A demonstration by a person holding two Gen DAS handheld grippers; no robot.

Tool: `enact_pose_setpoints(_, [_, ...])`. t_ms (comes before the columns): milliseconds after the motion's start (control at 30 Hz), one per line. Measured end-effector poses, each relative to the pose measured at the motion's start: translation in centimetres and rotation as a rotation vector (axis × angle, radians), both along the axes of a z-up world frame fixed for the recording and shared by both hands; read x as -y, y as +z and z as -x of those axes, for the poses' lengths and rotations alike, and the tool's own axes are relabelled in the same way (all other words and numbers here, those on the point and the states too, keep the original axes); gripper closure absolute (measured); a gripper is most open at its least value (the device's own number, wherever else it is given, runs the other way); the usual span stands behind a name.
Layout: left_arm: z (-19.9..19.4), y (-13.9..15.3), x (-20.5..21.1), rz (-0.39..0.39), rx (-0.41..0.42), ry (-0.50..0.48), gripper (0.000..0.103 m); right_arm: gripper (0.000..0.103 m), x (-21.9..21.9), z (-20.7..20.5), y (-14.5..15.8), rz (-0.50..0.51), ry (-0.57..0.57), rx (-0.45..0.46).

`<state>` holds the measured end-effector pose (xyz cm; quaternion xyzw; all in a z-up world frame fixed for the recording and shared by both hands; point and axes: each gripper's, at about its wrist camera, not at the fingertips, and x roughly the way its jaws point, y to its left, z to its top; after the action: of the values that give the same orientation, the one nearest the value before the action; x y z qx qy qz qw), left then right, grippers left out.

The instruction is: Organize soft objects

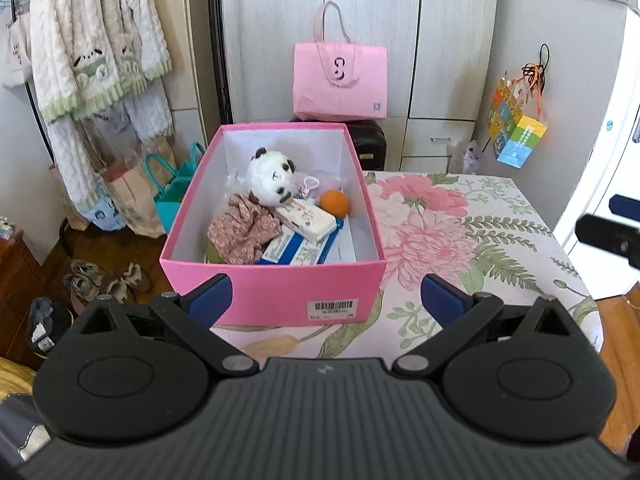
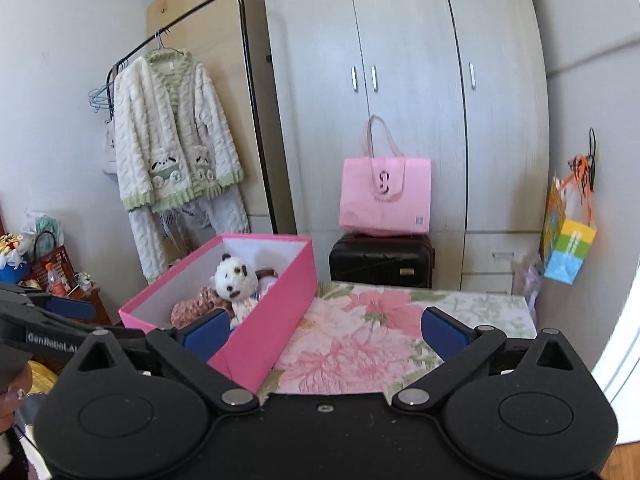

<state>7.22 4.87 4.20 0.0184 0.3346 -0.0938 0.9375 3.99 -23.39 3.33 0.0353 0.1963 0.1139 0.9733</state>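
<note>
Home bedroom, wardrobe [image 2: 400, 100], hanging pajamas [image 2: 176, 152]

Both the left tongs [image 1: 326, 298] and the right tongs [image 2: 326, 332] are spread wide, gripping nothing.

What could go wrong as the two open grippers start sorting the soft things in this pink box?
1. The pink box sits near the table's left edge; a push might tip it off.
2. The panda toy lies against cartons and an orange ball, so a grab may catch those instead.
</note>
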Motion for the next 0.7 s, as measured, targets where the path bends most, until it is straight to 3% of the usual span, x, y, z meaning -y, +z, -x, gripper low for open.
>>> enact_pose_setpoints(233, [0.2,-0.3,-0.1,-0.006,0.029,0.039,0.001,0.0,0.5,0.3,-1.0,0.009,-0.008,-0.056])
enact_pose_setpoints(700, [2.1,-1.9,1.0,-0.052,0.13,0.094,0.001,0.0,-1.0,2.1,-2.9,0.055,-0.035,-0.042])
